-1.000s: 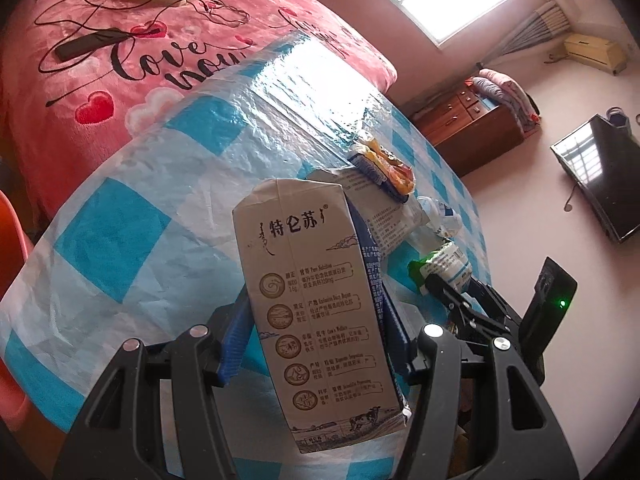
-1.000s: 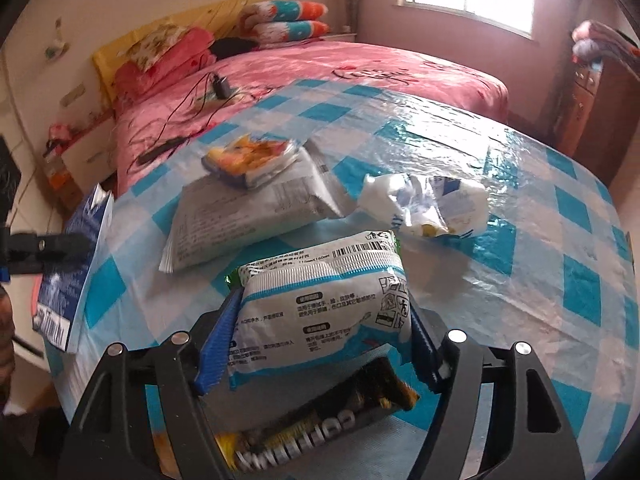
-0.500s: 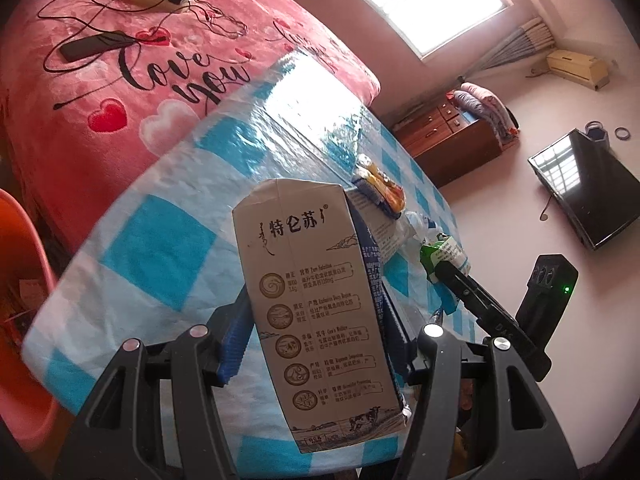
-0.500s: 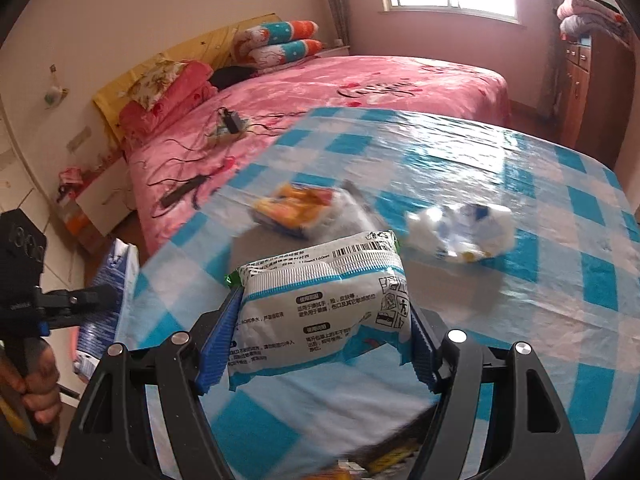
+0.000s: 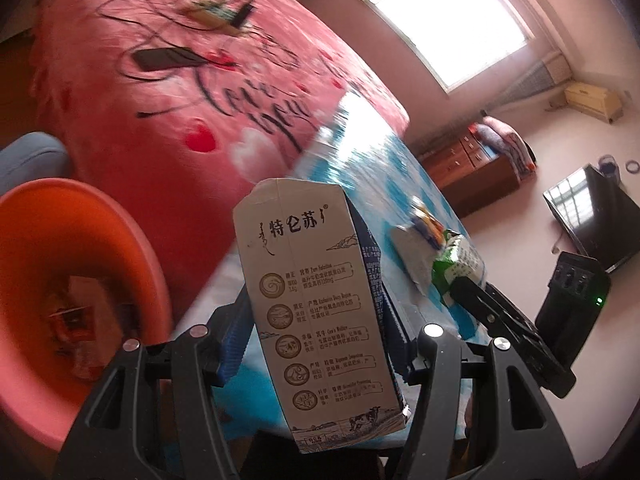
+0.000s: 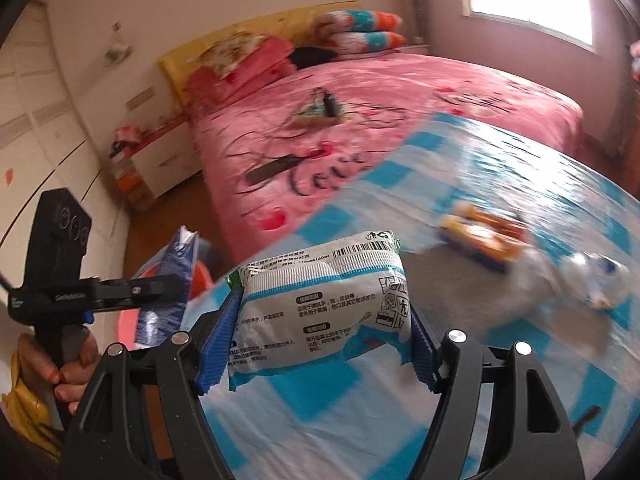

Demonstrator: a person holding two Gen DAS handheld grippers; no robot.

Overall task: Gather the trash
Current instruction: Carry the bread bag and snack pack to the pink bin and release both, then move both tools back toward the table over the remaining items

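Note:
My left gripper (image 5: 316, 324) is shut on a white and blue milk carton (image 5: 316, 300), held upright off the table's edge, to the right of the orange bin (image 5: 72, 296). My right gripper (image 6: 320, 324) is shut on a white and blue wet-wipe packet (image 6: 320, 308) above the blue checked table (image 6: 520, 340). The carton (image 6: 168, 292) and left gripper (image 6: 132, 292) show at the left of the right wrist view. The right gripper with the packet (image 5: 456, 264) shows at the right of the left wrist view. A yellow snack wrapper (image 6: 484, 236) and a crumpled white bag (image 6: 596, 280) lie on the table.
The orange bin holds some scraps (image 5: 76, 320). A pink bed (image 5: 180, 92) with cables and a power strip (image 5: 216, 16) lies beyond the table. A wooden dresser (image 5: 472, 168) and a dark TV screen (image 5: 592, 216) stand at the far side.
Both grippers have swung left off the table with their loads. The orange bin has come into the left wrist view, and the table trash has slid to the right.

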